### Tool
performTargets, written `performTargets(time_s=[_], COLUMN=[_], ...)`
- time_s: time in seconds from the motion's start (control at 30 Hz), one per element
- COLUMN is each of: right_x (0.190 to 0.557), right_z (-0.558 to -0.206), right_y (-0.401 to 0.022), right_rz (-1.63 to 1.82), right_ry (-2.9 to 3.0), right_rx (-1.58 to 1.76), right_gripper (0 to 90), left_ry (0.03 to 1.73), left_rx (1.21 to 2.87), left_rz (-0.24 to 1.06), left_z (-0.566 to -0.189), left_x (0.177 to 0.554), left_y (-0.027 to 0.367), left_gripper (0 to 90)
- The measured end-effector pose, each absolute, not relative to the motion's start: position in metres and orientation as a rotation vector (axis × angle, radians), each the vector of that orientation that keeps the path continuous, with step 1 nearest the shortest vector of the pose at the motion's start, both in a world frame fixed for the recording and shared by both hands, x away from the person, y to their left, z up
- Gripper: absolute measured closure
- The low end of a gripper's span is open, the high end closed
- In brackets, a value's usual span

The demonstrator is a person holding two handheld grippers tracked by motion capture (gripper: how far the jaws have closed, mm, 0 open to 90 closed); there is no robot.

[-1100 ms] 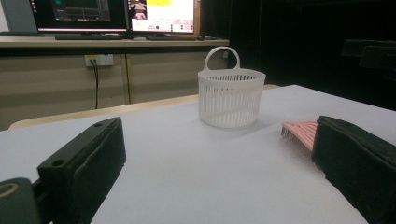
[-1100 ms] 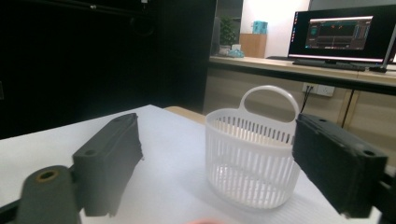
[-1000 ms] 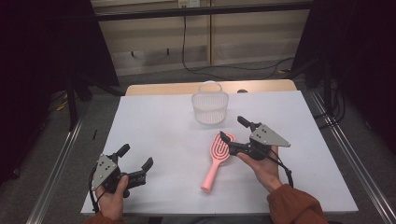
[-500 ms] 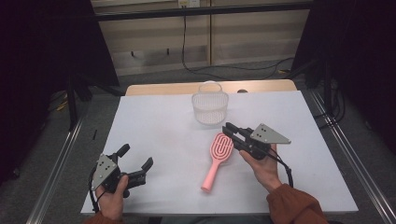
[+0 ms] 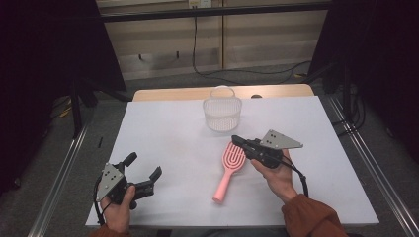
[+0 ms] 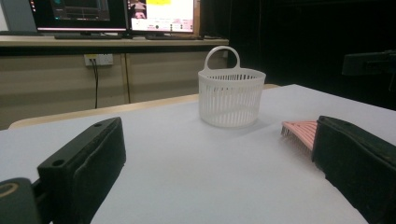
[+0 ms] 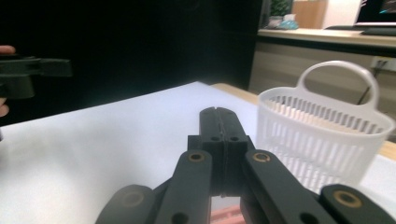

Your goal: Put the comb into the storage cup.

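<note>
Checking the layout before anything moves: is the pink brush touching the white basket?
Apart. In the high view, bare white table separates the pink brush from the white basket.

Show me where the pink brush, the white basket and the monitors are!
pink brush (image 5: 228, 168), high view, neck below its head.
white basket (image 6: 231, 98), left gripper view, slatted wall.
monitors (image 6: 161, 15), left gripper view, a lit screen.

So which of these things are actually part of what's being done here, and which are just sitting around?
Likely part of the job:
- pink brush, beside the right gripper
- white basket, empty
- left gripper, open, resting on the table

Just lying about:
- monitors on the far desk
- wall cable
</note>
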State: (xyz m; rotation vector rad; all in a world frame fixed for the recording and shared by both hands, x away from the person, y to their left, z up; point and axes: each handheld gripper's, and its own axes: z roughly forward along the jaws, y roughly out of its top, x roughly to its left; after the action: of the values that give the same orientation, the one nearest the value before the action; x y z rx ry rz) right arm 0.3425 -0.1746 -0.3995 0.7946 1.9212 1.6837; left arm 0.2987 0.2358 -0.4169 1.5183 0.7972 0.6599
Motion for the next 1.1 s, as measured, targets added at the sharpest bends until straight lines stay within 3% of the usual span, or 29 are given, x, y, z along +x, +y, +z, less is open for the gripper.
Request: performTargets(time_s=[0.4, 1.1], right_x=[0.345, 0.348], right_z=[-0.387, -0.406], right_y=[-0.153, -0.13], right_rz=[1.601, 1.336], right_ry=[2.205, 2.578], right_rx=[0.807, 0.946], right_gripper=[90.0, 90.0], left_ry=[0.801, 0.804], left_rx=[1.515, 1.52], left_rz=[0.663, 0.657], left_z=[-0.417, -0.417], left_x=[0.298, 0.298], left_y=[0.237, 0.237], left_gripper=[3.1, 3.1])
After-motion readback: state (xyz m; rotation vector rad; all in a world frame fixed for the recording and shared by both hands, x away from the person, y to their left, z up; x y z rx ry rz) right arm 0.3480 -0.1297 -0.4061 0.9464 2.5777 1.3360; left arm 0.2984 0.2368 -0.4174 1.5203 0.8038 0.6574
